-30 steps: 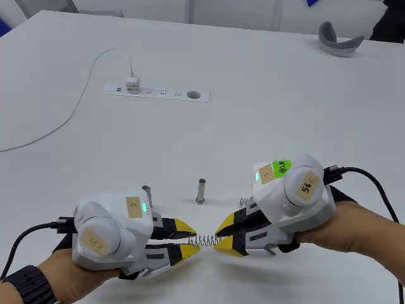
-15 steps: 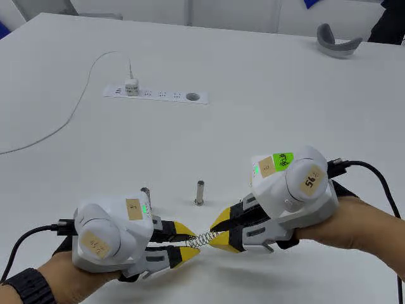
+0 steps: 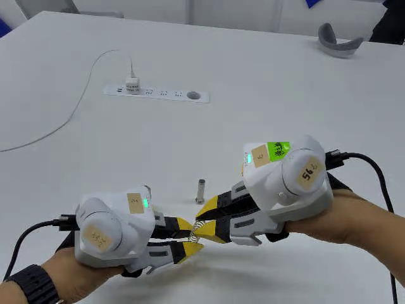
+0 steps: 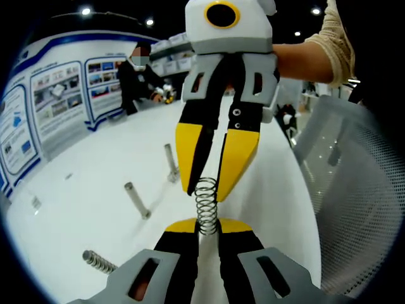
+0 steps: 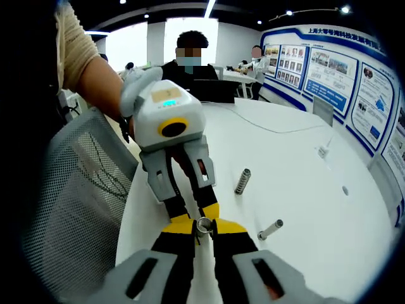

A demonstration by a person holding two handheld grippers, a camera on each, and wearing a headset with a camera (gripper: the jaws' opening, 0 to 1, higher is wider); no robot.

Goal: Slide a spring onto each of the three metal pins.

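An office-like showroom: wall display boards point(image 5: 319, 60), mesh chair point(image 5: 82, 183), long white table point(image 3: 266, 82).

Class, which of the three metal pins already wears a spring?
The near pin, closest to the left hand-held gripper, ringed with coils; the middle pin and far pin look bare.

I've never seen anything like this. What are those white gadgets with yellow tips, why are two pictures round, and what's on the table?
There is no robot here: a person holds a white hand-held gripper with yellow-tipped jaws in each hand. The rectangular picture comes from a headset camera looking down at the white table. The two round pictures come from cameras riding on the grippers. The left gripper and right gripper face each other, each pinching one end of a small silver coil spring. On the table stand short metal pins: one bare metal pin and one spring-covered pin. Farther back lies a white power strip.
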